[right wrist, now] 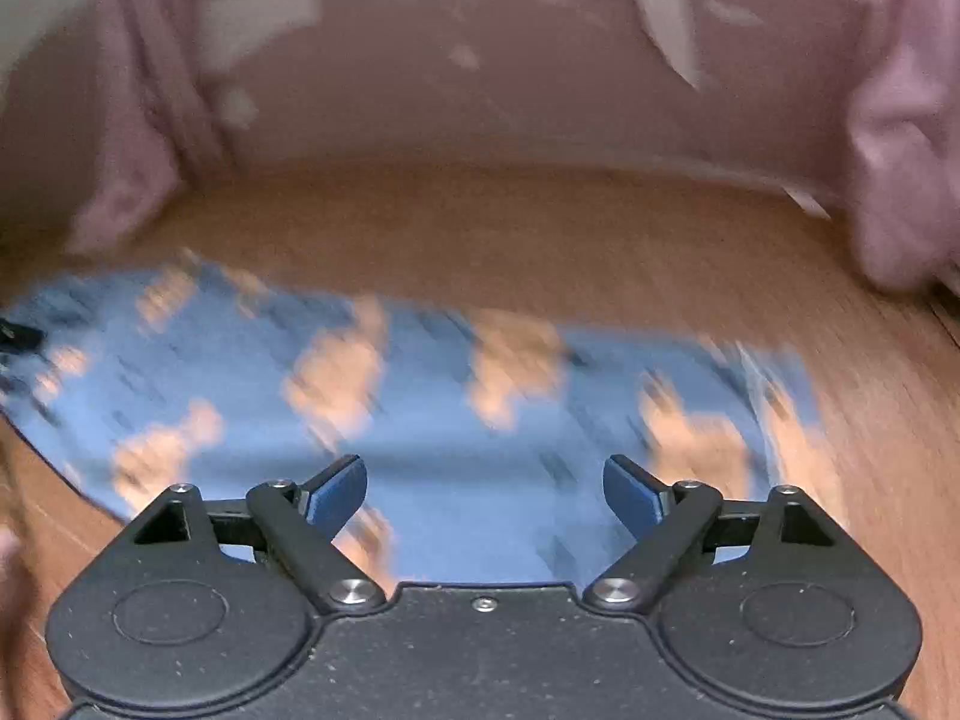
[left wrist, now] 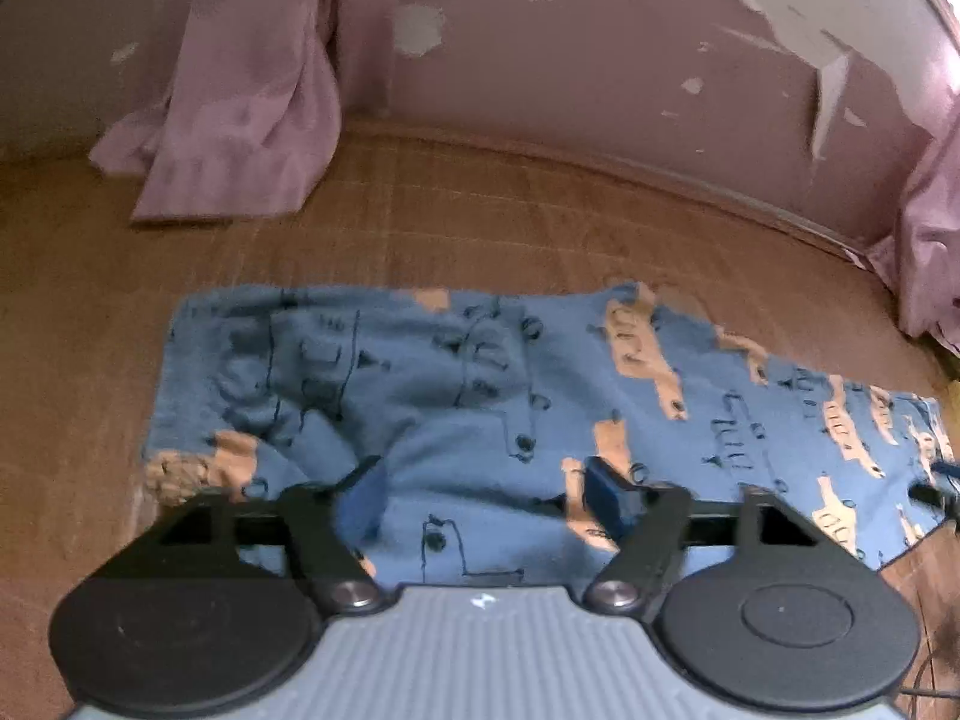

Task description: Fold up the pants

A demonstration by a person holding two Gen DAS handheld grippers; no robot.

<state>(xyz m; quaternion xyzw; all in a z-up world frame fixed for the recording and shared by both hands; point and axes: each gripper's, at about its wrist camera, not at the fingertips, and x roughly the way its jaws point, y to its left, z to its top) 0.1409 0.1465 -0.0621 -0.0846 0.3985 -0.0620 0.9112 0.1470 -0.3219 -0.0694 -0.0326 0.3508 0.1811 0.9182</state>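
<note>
Wooden floor (left wrist: pixel 480 228) bears blue pants (left wrist: pixel 480 372) lying lengthwise left-right, under both hand-held grippers (left wrist: pixel 483 501) (right wrist: pixel 485 492), jaws spread, empty.

The pants (left wrist: pixel 480 396) are mid-blue, printed with peach-orange blocky shapes and thin dark line drawings; through the right wrist view the print blurs into smears. They lie on a warm orange-brown bench (left wrist: pixel 480 228) with faint grid lines. The wall (left wrist: pixel 600 60) is dusty pink, peeling to pale grey-white patches. Mauve-pink curtains (left wrist: pixel 240 120) hang there. Each hand-held gripper (left wrist: pixel 483 501) (right wrist: pixel 486 489) is black with dark blue pads (right wrist: pixel 339 495).
</note>
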